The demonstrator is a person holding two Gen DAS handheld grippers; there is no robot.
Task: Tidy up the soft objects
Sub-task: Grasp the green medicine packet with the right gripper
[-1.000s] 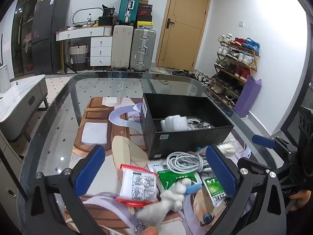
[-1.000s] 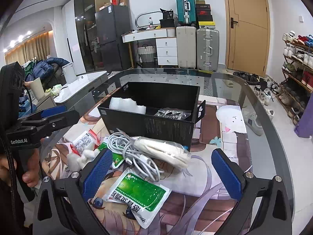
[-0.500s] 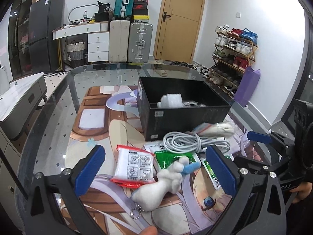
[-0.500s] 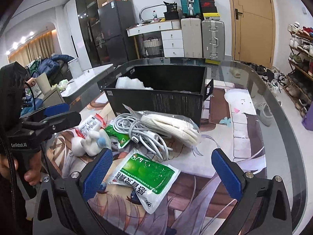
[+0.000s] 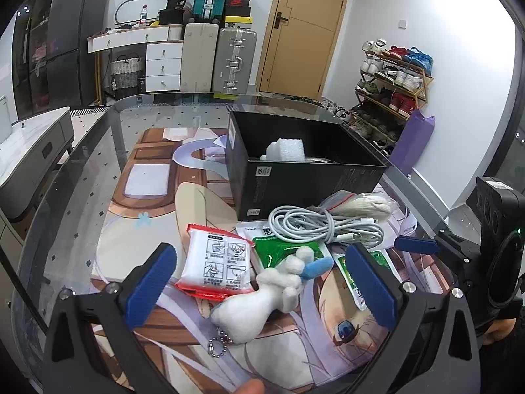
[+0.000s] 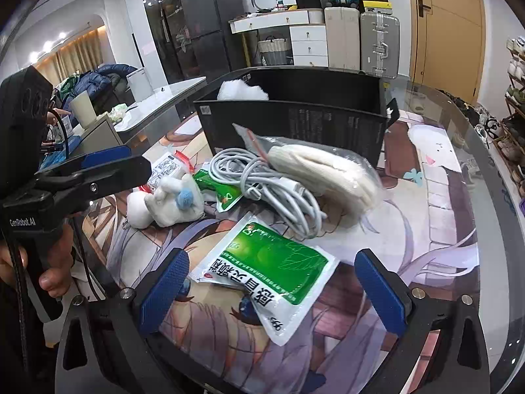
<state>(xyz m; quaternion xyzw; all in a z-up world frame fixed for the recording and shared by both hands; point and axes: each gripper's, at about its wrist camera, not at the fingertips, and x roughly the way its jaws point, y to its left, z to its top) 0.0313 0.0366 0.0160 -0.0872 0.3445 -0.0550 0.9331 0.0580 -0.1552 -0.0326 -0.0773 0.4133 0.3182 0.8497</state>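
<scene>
White plush (image 5: 262,298): on table mat, near front edge, before black box (image 5: 302,177)
Left gripper (image 5: 259,282): jaws apart, straddling plush, nothing held
Right gripper (image 6: 272,292): jaws apart over green sachet (image 6: 272,269)
Risk: keychain (image 5: 218,344) may snag; red packet (image 5: 216,262) touching plush may get pinched

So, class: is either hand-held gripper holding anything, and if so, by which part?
Nothing is held. The left hand-held gripper stands open around the white plush toy; the right hand-held gripper stands open around a green packet.
</scene>
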